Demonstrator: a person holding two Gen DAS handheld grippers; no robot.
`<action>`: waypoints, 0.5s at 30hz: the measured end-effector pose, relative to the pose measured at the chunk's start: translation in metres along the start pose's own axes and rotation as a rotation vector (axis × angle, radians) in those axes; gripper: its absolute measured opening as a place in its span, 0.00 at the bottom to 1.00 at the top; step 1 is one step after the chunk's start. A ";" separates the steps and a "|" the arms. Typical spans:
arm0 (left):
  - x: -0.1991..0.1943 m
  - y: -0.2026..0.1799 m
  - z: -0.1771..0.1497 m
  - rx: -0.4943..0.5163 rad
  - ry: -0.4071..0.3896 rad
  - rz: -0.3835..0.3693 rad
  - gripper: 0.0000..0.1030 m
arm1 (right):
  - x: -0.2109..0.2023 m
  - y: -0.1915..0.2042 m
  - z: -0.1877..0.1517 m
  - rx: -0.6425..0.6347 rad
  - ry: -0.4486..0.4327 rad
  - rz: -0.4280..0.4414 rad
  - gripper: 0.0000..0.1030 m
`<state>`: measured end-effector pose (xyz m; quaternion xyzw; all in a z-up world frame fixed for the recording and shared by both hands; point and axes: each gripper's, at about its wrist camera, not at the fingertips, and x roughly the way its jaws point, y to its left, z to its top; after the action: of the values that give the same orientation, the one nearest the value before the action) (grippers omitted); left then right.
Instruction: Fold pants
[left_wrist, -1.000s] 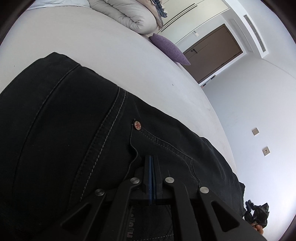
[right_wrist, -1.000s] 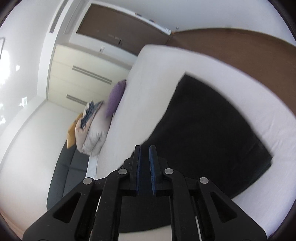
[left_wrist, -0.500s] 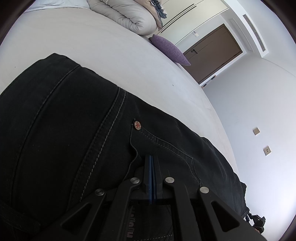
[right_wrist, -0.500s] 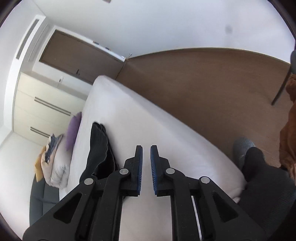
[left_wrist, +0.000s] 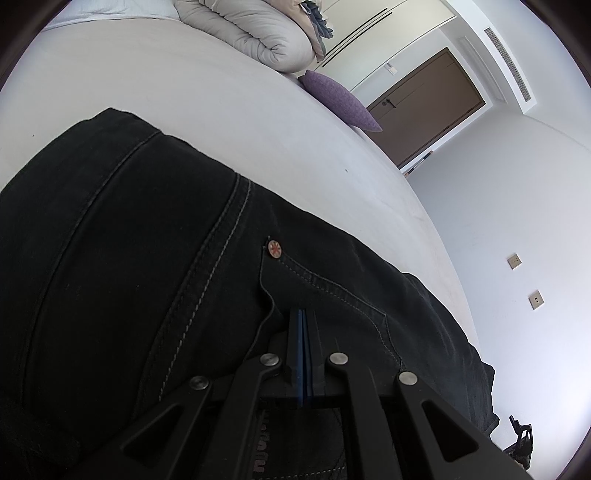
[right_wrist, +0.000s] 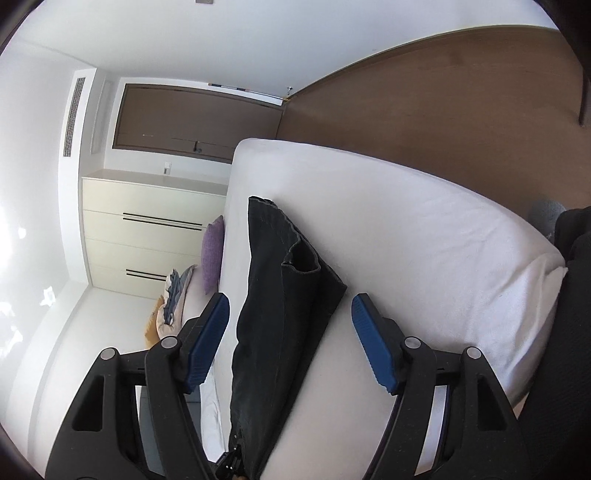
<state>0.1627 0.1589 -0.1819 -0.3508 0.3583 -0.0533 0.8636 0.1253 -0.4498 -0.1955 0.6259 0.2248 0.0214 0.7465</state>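
Black denim pants (left_wrist: 155, 280) lie on the white bed (left_wrist: 207, 110). In the left wrist view they fill the lower half, with a seam and a copper rivet (left_wrist: 274, 247) by a pocket. My left gripper (left_wrist: 303, 332) is shut, its blue pads pressed together at the pocket edge; whether cloth is pinched there is hidden. In the right wrist view the pants (right_wrist: 280, 295) lie as a long dark strip with the leg hems at the far end. My right gripper (right_wrist: 290, 325) is open wide and empty, its fingers either side of the strip, above it.
A purple cushion (left_wrist: 340, 99) and a rolled grey duvet (left_wrist: 255, 33) lie at the bed's far end. A brown door (left_wrist: 424, 107) and cream wardrobe (right_wrist: 147, 236) stand beyond. Wood floor (right_wrist: 443, 110) runs past the bed's edge. A person's dark leg (right_wrist: 565, 332) is at right.
My right gripper has opened wide from nearly shut and swung back over the pants strip. The left gripper and its view have barely moved.
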 end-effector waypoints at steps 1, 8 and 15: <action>0.000 0.000 0.000 -0.001 0.000 -0.001 0.05 | 0.004 0.000 -0.002 0.013 -0.002 0.003 0.66; 0.000 0.000 0.000 0.000 0.000 0.000 0.05 | 0.021 0.007 -0.018 0.020 0.016 0.028 0.64; 0.000 0.001 0.001 0.001 0.000 0.000 0.05 | 0.024 -0.013 -0.025 0.058 0.017 0.023 0.29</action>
<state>0.1631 0.1601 -0.1819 -0.3503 0.3582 -0.0532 0.8638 0.1349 -0.4213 -0.2180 0.6496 0.2244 0.0289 0.7258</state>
